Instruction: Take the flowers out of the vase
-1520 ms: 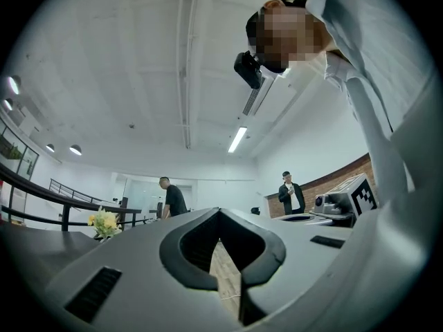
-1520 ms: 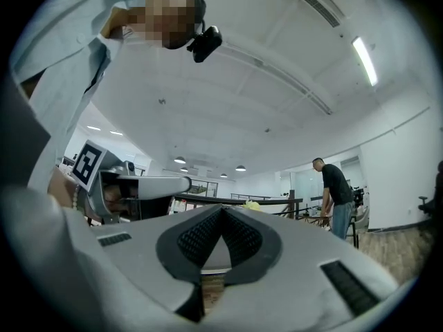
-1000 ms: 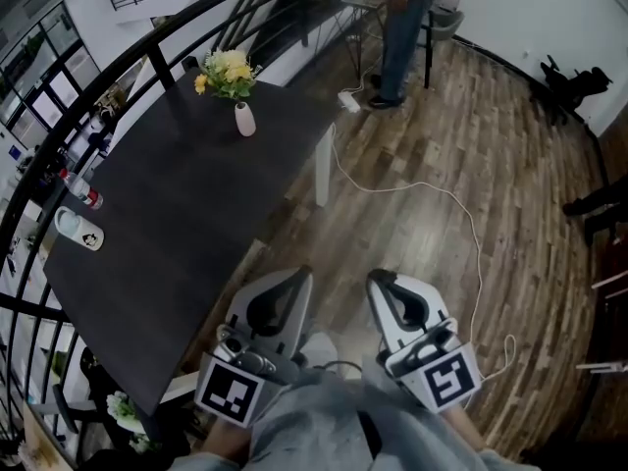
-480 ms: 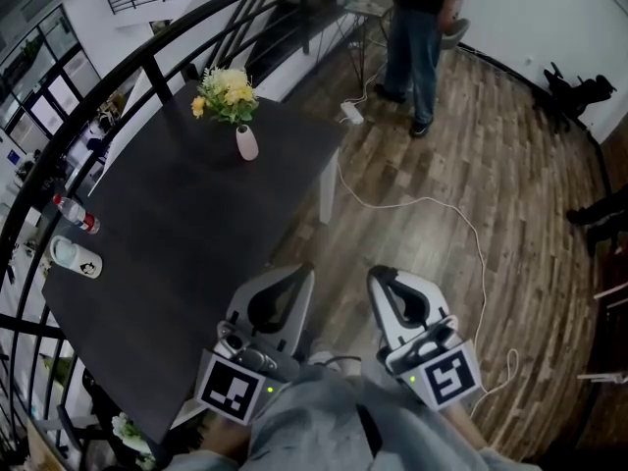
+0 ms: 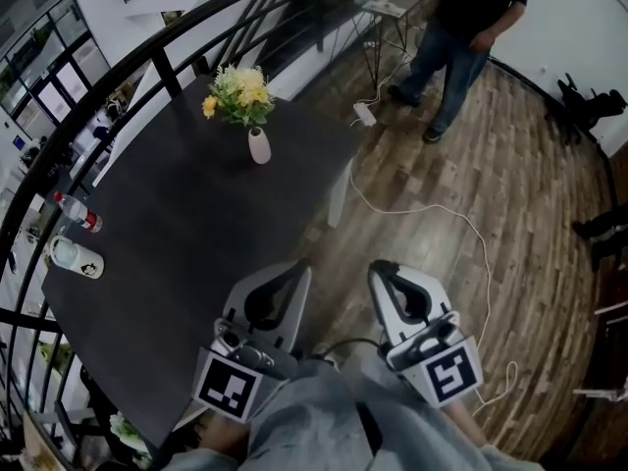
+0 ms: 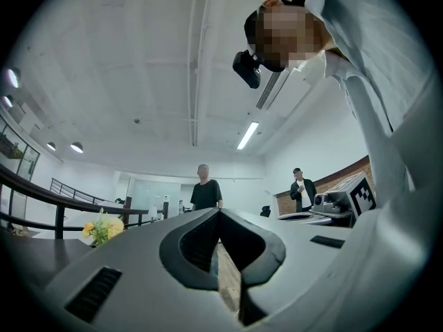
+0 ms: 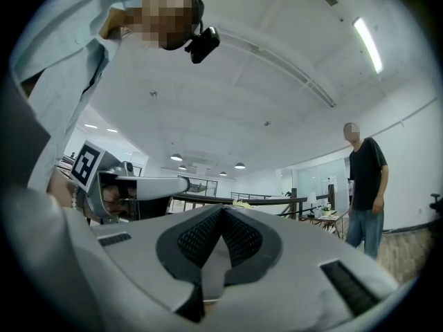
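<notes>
A small white vase [image 5: 259, 146] stands near the far end of the dark table [image 5: 186, 243] and holds a bunch of yellow flowers [image 5: 239, 92]. The flowers [image 6: 101, 228] also show low at the left in the left gripper view. Both grippers hang close to my body, well short of the vase. My left gripper [image 5: 297, 267] is over the table's near right edge, its jaws shut with nothing between them. My right gripper [image 5: 379, 267] is over the wooden floor, also shut and holding nothing.
A plastic bottle [image 5: 78, 211] and a white case [image 5: 78, 258] lie at the table's left side. A black railing [image 5: 59, 155] curves round the far and left sides. A person [image 5: 461, 37] walks on the floor beyond, near a white cable [image 5: 461, 226] and power strip [image 5: 364, 113].
The table and vase have slid nearer and to the right in the head view as I move forward. The person beyond has stepped to the right. Both grippers stay shut.
</notes>
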The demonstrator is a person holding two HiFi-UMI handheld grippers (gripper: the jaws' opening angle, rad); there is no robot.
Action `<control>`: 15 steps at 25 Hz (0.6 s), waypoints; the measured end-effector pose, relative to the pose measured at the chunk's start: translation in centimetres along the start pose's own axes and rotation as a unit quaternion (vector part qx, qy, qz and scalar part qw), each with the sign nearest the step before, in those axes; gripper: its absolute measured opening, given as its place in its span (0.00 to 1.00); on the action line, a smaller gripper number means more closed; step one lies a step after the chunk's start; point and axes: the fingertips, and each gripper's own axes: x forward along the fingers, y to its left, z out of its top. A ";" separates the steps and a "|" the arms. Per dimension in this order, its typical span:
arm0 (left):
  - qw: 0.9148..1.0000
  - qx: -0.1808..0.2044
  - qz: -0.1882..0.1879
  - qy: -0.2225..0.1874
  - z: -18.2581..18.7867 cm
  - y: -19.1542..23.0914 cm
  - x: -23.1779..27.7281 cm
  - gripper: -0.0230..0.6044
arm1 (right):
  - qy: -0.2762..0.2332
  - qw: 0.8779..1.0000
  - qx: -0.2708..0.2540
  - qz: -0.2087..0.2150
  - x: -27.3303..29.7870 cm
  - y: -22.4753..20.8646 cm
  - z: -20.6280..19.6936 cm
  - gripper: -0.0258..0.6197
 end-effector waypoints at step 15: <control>0.999 0.000 0.051 -0.006 -0.8 4.0 2.5 0.03 | 0.004 1.000 0.002 0.027 4.4 -3.4 -1.1 0.05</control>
